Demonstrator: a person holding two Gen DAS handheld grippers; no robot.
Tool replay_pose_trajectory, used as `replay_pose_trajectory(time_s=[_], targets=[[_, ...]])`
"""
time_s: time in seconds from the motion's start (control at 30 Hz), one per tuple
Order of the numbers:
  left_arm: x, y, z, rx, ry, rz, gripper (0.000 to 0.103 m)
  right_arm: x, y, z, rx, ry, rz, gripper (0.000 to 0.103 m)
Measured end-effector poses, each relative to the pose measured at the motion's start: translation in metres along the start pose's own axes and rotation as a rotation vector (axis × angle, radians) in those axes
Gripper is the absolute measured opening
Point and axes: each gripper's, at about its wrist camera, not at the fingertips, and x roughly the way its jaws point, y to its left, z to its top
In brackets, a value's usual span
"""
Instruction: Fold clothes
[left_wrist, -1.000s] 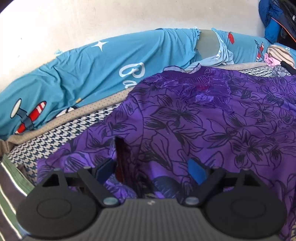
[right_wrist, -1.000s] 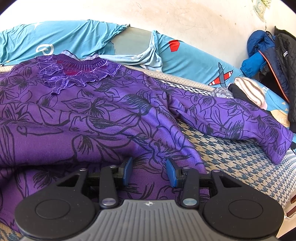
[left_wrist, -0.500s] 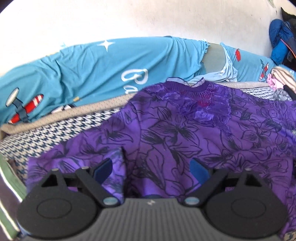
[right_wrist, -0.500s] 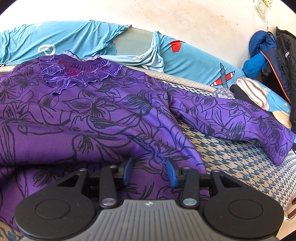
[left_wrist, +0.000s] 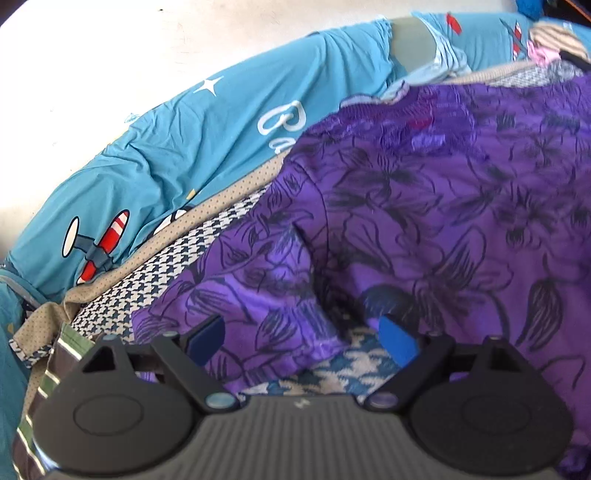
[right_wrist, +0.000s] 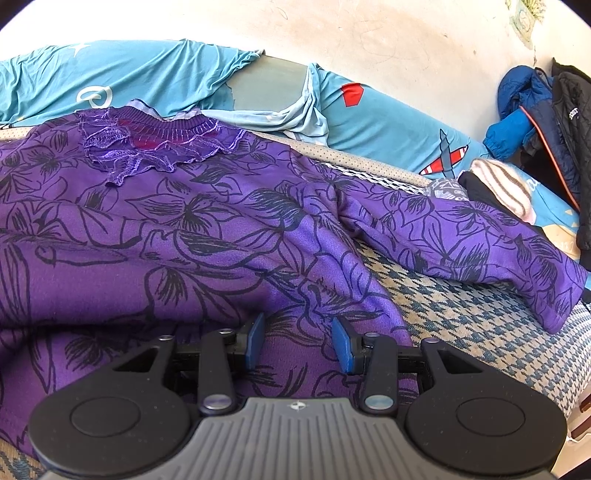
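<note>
Houndstooth bed cover (right_wrist: 461, 314) carries the purple floral blouse (right_wrist: 184, 229), spread flat with its ruffled neckline (right_wrist: 155, 147) toward the blue airplane-print bedding (left_wrist: 184, 147) along the wall. We see the left gripper (left_wrist: 301, 338) spread wide above the blouse's left sleeve (left_wrist: 240, 295), touching nothing; this view is motion-blurred. Our right gripper (right_wrist: 297, 343) stands partly closed over the blouse hem; whether its pads pinch fabric we cannot tell. Jackets (right_wrist: 546, 122) at the right edge are cut off, and the blouse's lower part lies hidden behind both gripper bodies.
</note>
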Motion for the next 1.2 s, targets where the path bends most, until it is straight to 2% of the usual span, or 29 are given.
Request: replay_pose_trajectory(time_s=[0.1,0.33,0.37,0.43,0.6,0.7,0.87,0.97,1.1,1.2], targets=[[0.006,-0.006,-0.007,0.057,0.024,0.054,0.085,0.0,0.001,0.0,-0.005,-0.002,-0.003,0.039],[0.009,-0.021,-0.01,0.142,-0.01,0.12,0.084,0.0,0.002,0.0,-0.005,-0.003,-0.008,0.039],[0.01,-0.022,-0.01,0.147,-0.013,0.124,0.081,0.0,0.002,0.0,-0.006,-0.003,-0.008,0.039],[0.012,-0.023,-0.008,0.138,-0.01,0.113,0.07,0.001,0.003,0.0,-0.009,-0.005,-0.009,0.039],[0.014,-0.024,-0.004,0.113,0.003,0.08,0.03,0.001,0.003,0.0,-0.013,-0.007,-0.012,0.039],[0.011,-0.021,-0.002,0.096,0.001,0.061,0.017,0.002,0.004,0.0,-0.016,-0.008,-0.015,0.039],[-0.006,-0.007,0.007,0.011,-0.066,0.083,0.01,0.002,0.005,0.001,-0.017,-0.008,-0.017,0.039],[-0.012,0.004,0.01,-0.035,-0.089,0.148,0.009,0.001,0.006,0.001,-0.016,-0.008,-0.021,0.039],[-0.018,0.033,0.009,-0.125,-0.105,0.31,0.008,0.001,0.006,0.001,-0.01,-0.006,-0.027,0.039],[-0.024,0.063,0.003,-0.209,-0.106,0.471,0.008,0.001,0.007,0.001,-0.006,-0.005,-0.034,0.039]])
